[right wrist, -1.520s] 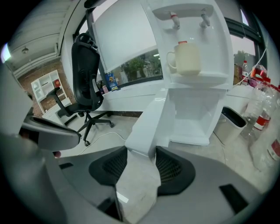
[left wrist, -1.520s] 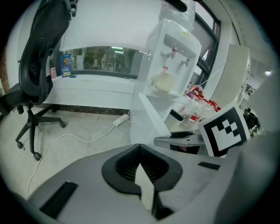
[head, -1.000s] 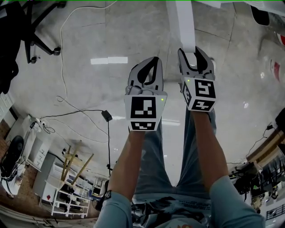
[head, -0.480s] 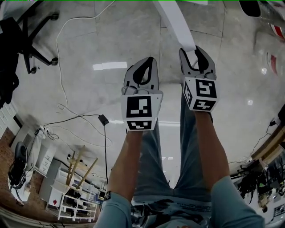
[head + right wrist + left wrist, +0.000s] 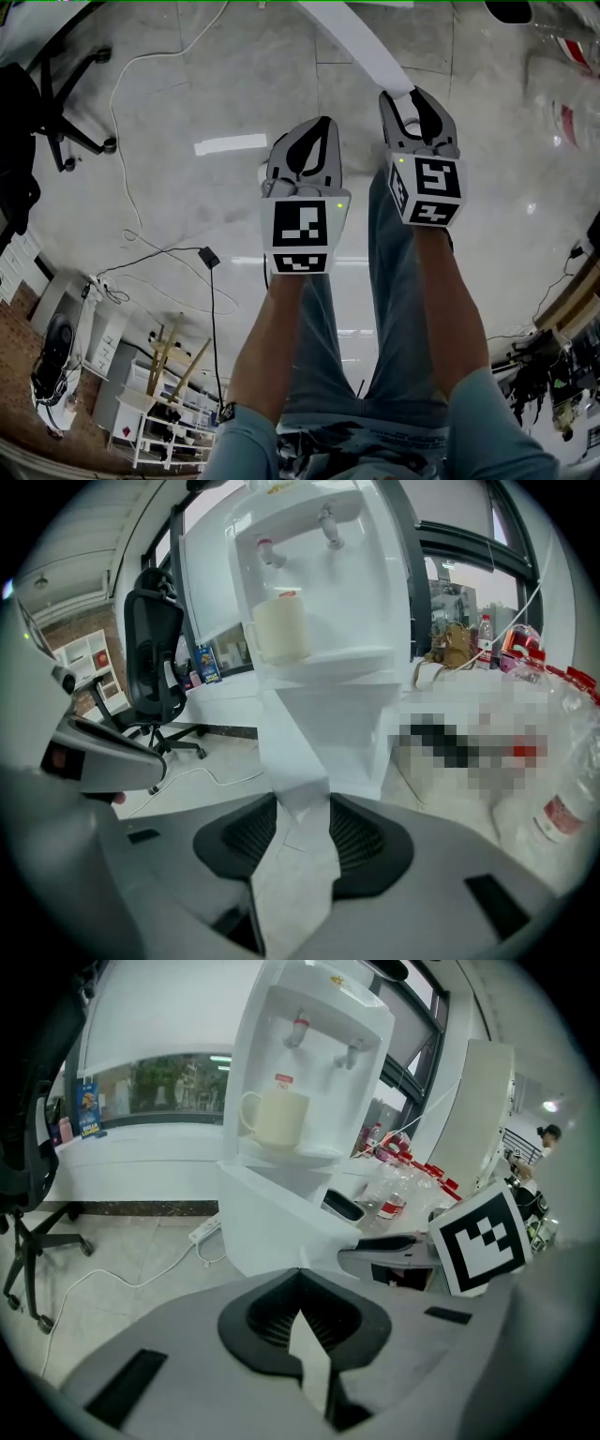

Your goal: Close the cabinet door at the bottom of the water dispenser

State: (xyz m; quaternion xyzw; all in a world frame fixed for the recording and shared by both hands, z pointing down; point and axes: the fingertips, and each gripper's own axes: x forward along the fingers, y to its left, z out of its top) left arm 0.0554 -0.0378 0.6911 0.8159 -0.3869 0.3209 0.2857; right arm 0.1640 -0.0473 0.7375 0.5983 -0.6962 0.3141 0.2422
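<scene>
Head view: an office chair (image 5: pixel 56 103) and a loose cable (image 5: pixel 122 169) lie on the floor off to your left. The cabinet door (image 5: pixel 361 42) comes in from the top as a thin white edge.

Left gripper view: your left gripper (image 5: pixel 300 1274) is closed on nothing and faces the water dispenser (image 5: pixel 309 1063), with bare floor to its left.

Right gripper view: your right gripper (image 5: pixel 303 799), jaws just closing, clamps the door's free edge. Bottles (image 5: pixel 562 808) crowd the right.

Cup (image 5: pixel 277 1117) on dispenser (image 5: pixel 323 1026), chair (image 5: pixel 23 1162) L, bottles (image 5: pixel 389 1199) R

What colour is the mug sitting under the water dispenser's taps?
The mug is cream, clearest in the left gripper view.
</scene>
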